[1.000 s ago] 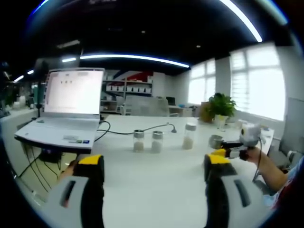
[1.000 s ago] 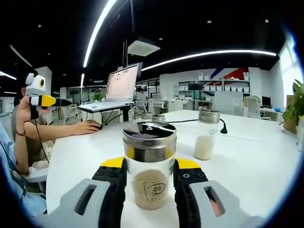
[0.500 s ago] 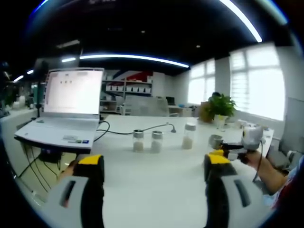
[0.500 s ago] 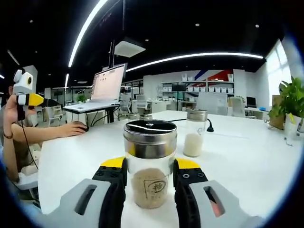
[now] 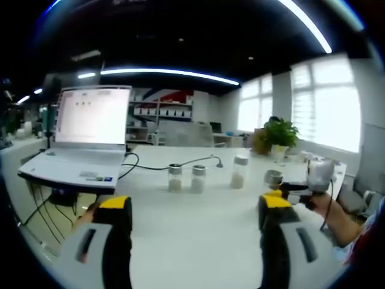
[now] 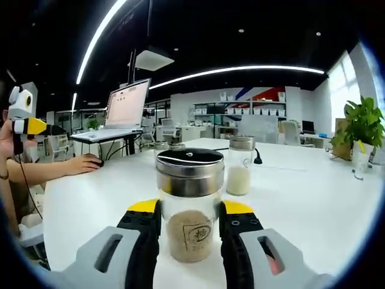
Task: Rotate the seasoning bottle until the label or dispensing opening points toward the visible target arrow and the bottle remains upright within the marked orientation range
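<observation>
Open-plan office, long ceiling lights, a wide white tabletop (image 5: 198,223). In the left gripper view: left tongs (image 5: 192,214) held apart and empty above the tabletop, unmoved over the last second; beyond them an open laptop (image 5: 90,135), two small jars (image 5: 186,179) side by side, a taller jar (image 5: 239,171), a potted plant (image 5: 280,133); at the right edge the right tongs (image 5: 295,188), drifted a little further right than a second ago. In the right gripper view: right tongs (image 6: 189,226) clamped on the seasoning bottle (image 6: 189,201), upright on the tabletop, steel lid level. Label (image 6: 197,233) shifted slightly rightward across the glass and background swung since a second ago: probably rotation under way. No target arrow visible, so alignment impossible to judge.
</observation>
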The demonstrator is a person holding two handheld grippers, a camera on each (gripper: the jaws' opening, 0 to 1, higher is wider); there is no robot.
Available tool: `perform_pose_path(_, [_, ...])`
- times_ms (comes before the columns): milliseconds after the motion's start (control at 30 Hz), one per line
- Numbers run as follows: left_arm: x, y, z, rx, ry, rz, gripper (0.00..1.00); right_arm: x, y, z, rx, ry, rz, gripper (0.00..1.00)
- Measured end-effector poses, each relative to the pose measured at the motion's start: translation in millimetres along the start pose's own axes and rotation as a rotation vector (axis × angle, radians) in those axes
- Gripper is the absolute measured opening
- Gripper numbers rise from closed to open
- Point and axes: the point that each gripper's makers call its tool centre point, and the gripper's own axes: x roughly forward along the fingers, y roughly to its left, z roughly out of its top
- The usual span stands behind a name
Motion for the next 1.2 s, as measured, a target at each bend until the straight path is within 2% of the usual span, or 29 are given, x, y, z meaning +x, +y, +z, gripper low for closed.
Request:
perform_pose_path(1067, [-1.3,-1.2,1.8,0.001,-0.006,-0.001,0.92,0.1,-1.1,-4.4,0.028,0.013,-0.031,0.38])
perform_pose_path(1200, [-1.0,-0.1,1.6,0.005,-0.005,0.001,0.92,2.0,-2.4,-5.6,0.03,0.006,-0.061,0.38])
